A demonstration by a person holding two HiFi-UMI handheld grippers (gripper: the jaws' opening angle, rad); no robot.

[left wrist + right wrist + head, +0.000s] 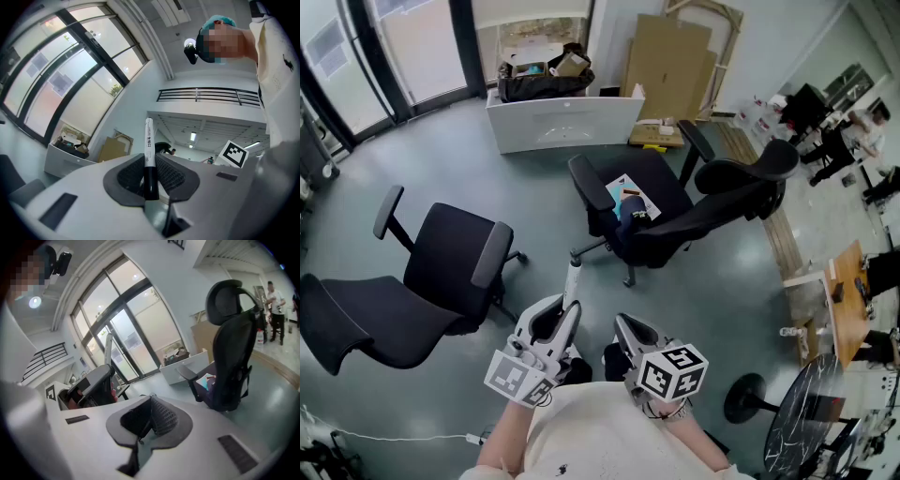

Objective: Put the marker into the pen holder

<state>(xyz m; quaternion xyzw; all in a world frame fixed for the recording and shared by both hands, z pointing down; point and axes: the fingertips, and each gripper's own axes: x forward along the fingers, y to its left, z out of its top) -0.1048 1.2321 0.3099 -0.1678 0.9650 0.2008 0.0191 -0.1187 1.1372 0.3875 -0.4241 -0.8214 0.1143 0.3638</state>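
Note:
A marker [148, 140] with a white barrel and a black end stands up between the pads of my left gripper [150, 177], which is shut on its black end. In the head view the marker [573, 281] pokes forward out of the left gripper [565, 323], held close to the person's chest. My right gripper [625, 330] sits beside it, and its jaws [150, 416] are shut with nothing between them. The right gripper view also catches the left gripper [93, 383] and the marker [108, 347] at its left. No pen holder shows in any view.
Two black office chairs stand ahead on the grey floor: one at the left [441, 267], one at the right [675, 211] with papers on its seat. A white bin [562, 120] and cardboard sheets [670, 56] are further back. A fan [811, 422] and a desk [848, 291] are at the right.

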